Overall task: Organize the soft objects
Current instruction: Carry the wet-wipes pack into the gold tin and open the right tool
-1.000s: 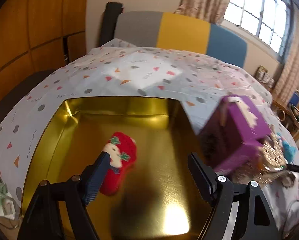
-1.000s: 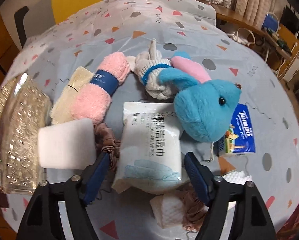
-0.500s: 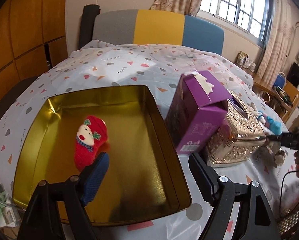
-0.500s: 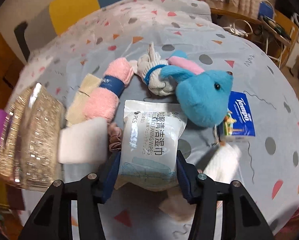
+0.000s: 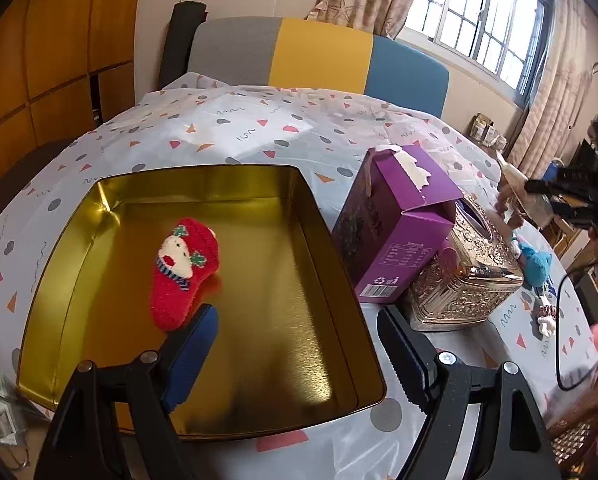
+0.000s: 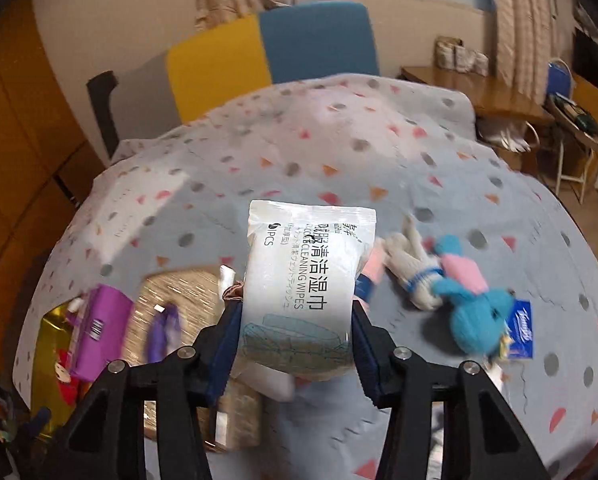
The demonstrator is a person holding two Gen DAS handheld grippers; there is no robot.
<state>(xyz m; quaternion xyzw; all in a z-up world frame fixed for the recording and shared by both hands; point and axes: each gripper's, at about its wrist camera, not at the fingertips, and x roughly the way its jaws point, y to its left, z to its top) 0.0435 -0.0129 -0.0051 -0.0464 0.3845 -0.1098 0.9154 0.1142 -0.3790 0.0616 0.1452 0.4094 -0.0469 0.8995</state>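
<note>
The right gripper [image 6: 293, 338] is found clamped on a white pack of cleaning wipes [image 6: 305, 292]; both blue pads are pressed against the pack's lower sides, the jaws drawn about halfway in. The pack is held upright and clear of the patterned tablecloth [image 6: 439, 168]. Below and to the right of it, a blue plush toy [image 6: 477, 314], a cream knitted item with a blue band [image 6: 413, 270] and a blue tissue packet [image 6: 521, 336] are seen lying on the cloth.

The left gripper [image 5: 299, 350] is found wide apart and empty, nothing being touched by its pads. It is held above the near edge of a gold tin tray [image 5: 339, 280], in which a red sock with a white face [image 5: 183, 272] is lying. A purple carton [image 5: 395, 228] stands just beside the tray's right wall, with a gold embossed tissue box [image 5: 467, 280] touching the carton's far side.

Against the frames a second ago: the wipes pack was then lying flat on the cloth between open jaws; it has since been gripped and raised. The left gripper's view has been shifted so that the carton and tissue box are now seen sharply; its opening is unchanged.
</note>
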